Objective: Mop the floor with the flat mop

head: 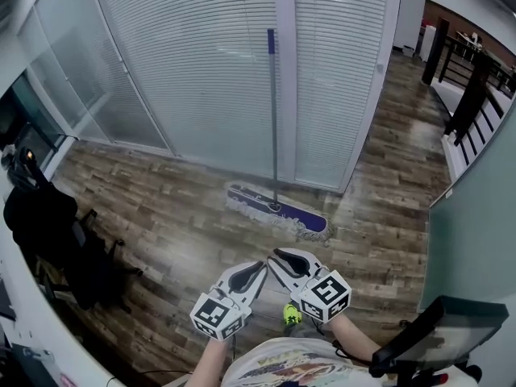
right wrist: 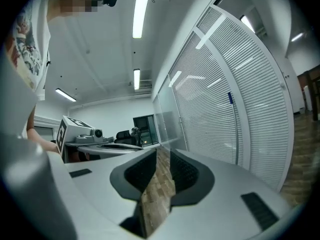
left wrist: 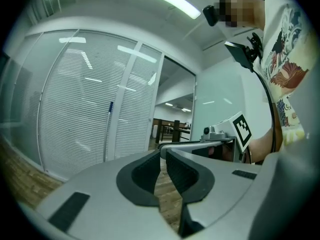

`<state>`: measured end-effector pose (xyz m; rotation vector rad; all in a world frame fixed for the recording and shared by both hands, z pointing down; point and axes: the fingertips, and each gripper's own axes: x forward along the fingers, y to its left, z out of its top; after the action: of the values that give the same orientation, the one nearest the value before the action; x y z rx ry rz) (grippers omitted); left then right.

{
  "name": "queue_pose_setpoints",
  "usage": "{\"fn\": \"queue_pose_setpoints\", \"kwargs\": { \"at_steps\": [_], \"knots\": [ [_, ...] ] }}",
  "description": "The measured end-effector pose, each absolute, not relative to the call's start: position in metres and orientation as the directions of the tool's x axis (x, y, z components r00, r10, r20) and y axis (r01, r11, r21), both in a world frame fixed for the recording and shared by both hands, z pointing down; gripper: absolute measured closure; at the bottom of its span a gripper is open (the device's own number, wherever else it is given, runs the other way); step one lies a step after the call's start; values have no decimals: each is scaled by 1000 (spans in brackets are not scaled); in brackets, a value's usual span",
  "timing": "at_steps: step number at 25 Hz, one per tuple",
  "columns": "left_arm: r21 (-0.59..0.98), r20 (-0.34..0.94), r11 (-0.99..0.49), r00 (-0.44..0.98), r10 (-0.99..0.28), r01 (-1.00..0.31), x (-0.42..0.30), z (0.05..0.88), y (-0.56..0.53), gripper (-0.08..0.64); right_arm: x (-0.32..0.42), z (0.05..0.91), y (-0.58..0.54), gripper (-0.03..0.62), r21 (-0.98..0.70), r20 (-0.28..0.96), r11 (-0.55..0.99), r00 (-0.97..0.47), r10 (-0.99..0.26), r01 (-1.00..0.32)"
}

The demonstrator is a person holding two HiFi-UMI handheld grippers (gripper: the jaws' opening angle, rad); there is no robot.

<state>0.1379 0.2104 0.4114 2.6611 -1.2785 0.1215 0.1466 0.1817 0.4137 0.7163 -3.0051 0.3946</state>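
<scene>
The flat mop (head: 273, 135) stands upright against the glass wall with blinds (head: 201, 71), its purple pad (head: 278, 213) flat on the wood floor (head: 161, 208). The left gripper (head: 260, 267) and right gripper (head: 279, 256) are both closed and empty, tips nearly meeting, well short of the mop.

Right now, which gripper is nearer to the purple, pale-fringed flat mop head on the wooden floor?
Right, slightly. The right gripper is just short of the middle of the purple mop head; the left gripper is beside it, a little further back. Neither touches it.
</scene>
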Motion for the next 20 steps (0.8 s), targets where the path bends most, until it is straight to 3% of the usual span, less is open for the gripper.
{"fn": "queue_pose_setpoints", "kwargs": {
  "at_steps": [20],
  "knots": [
    [69,168,-615,617,-769,-785,113,434,16,529,122,442,-13,492,-201,138,841,-865,-483,-502]
  ]
}}
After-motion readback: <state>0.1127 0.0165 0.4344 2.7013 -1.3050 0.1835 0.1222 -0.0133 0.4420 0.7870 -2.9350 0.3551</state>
